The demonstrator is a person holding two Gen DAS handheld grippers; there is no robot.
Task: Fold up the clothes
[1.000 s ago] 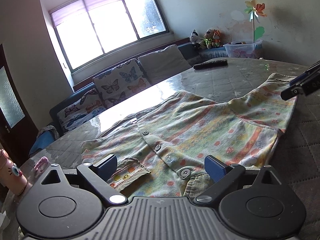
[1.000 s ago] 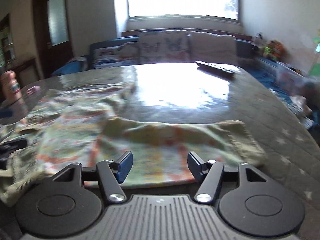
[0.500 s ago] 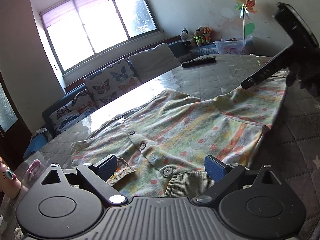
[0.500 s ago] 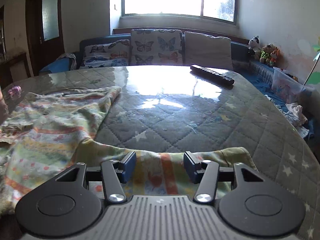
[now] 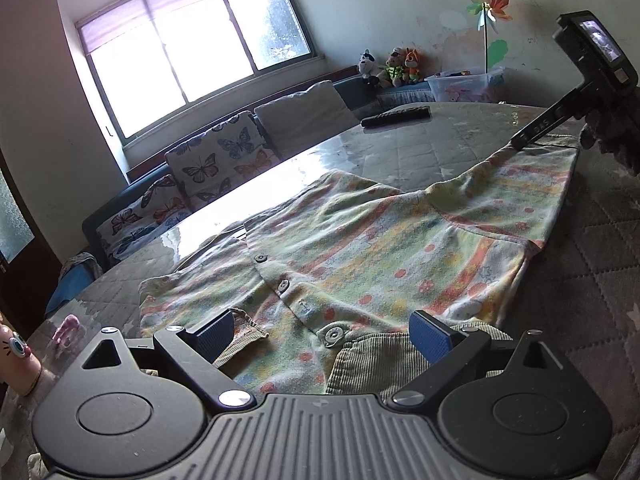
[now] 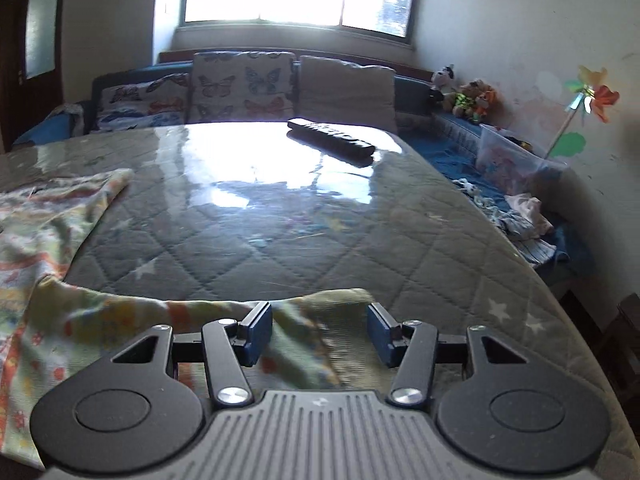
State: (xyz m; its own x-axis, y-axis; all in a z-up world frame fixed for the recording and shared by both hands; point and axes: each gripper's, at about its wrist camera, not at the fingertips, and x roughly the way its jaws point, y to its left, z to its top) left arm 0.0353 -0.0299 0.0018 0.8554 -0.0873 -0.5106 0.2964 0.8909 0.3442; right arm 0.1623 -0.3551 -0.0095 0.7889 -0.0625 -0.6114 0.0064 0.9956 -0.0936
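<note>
A pastel striped child's shirt (image 5: 380, 240) with snap buttons lies spread on the quilted table (image 6: 280, 220). My left gripper (image 5: 324, 336) stands open at the near end of the shirt, its olive corduroy collar (image 5: 360, 364) lying between the blue pads (image 5: 430, 338). My right gripper (image 6: 320, 332) is open low over the outstretched sleeve's cuff (image 6: 316, 320), the cloth lying between its pads without being pinched. In the left wrist view, the right gripper (image 5: 520, 142) shows at the far right, held by a gloved hand (image 5: 616, 136), its tip at the sleeve end.
A black remote (image 6: 332, 140) lies at the table's far side. A sofa with butterfly cushions (image 6: 240, 88) runs under the window. Plush toys (image 5: 392, 68), a plastic box (image 6: 512, 156) and loose clothes (image 6: 520, 216) sit along the right wall. A pink bottle (image 5: 16, 360) stands at the left.
My right gripper has slid along the sleeve to its cuff end and narrowed its jaws a little. In the left wrist view it now stands higher at the right. The left gripper barely moved.
</note>
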